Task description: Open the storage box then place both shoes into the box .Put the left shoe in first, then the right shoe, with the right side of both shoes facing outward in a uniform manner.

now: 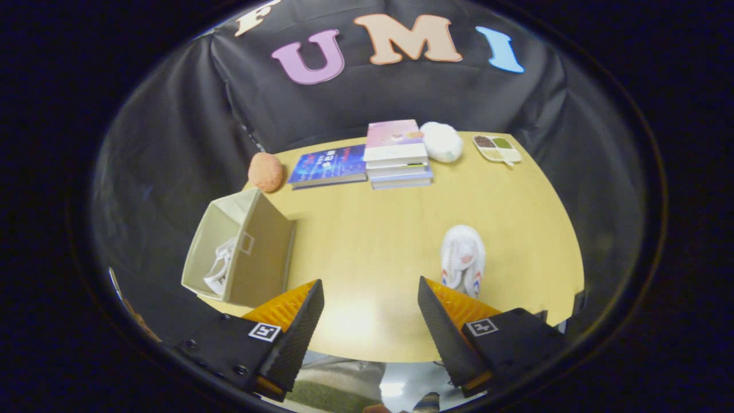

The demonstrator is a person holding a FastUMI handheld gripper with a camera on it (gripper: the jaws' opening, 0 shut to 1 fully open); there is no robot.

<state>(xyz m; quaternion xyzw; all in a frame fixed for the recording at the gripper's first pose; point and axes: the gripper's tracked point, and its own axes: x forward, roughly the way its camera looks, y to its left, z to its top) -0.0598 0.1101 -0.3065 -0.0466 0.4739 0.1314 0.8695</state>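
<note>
Currently the gripper (pixel 370 298) is held above the counter (pixel 367 241) with its jaws wide apart and nothing between them. One white shoe (pixel 221 267) is seen inside the open storage box (pixel 243 252), ahead to the left; the other shoe (pixel 463 261) is stood just beyond the right finger.

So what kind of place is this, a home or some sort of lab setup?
Probably a staged recording booth, not a home: black cloth walls enclose one round wooden table set with props, a beige fabric storage box, a stack of books and a white sneaker. The open tongs hold nothing.
</note>
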